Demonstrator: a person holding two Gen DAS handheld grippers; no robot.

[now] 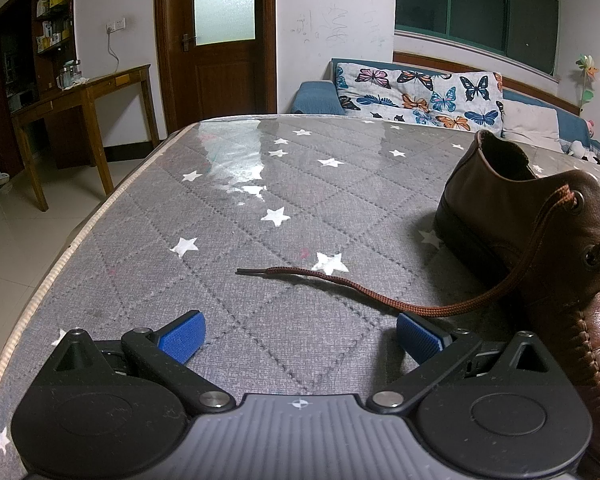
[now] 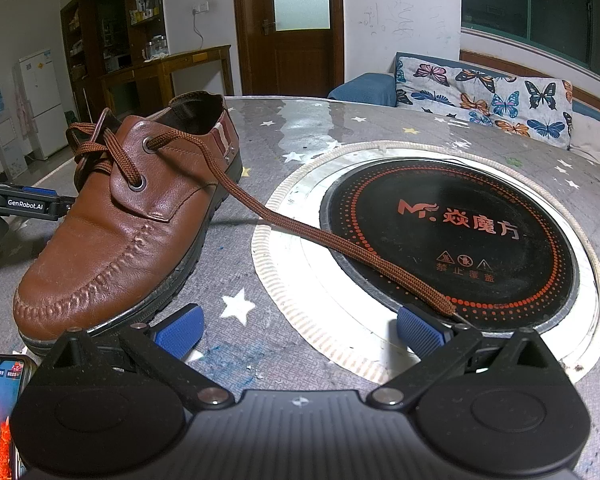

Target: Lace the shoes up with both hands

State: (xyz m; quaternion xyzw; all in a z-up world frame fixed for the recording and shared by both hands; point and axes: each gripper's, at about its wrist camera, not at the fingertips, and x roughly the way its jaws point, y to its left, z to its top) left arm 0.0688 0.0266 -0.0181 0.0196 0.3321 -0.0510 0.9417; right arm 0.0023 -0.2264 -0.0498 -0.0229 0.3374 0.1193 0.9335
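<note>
The bench (image 1: 228,216) wears a grey quilted cover with white stars under a clear glossy sheet. Set into it is a round black induction cooktop (image 2: 452,240) with red dotted rings, framed by a white ring. Behind stand a wooden door (image 1: 216,32), a dark side table (image 1: 80,92), a blue sofa with a butterfly cushion (image 1: 416,96) and a dark window (image 1: 476,8); a white fridge (image 2: 40,92) stands far left.

The brown leather shoe (image 2: 132,216) sits on the bench left of the cooktop, toe toward the cameras. One lace end (image 1: 340,280) lies loose on the cover; the other lace end (image 2: 340,244) crosses the cooktop and seems to touch the right gripper's (image 2: 300,330) right pad. The left gripper (image 1: 300,334) is just beside the shoe. Both have jaws spread wide, holding nothing. A lit phone (image 2: 0,412) shows at lower left.
</note>
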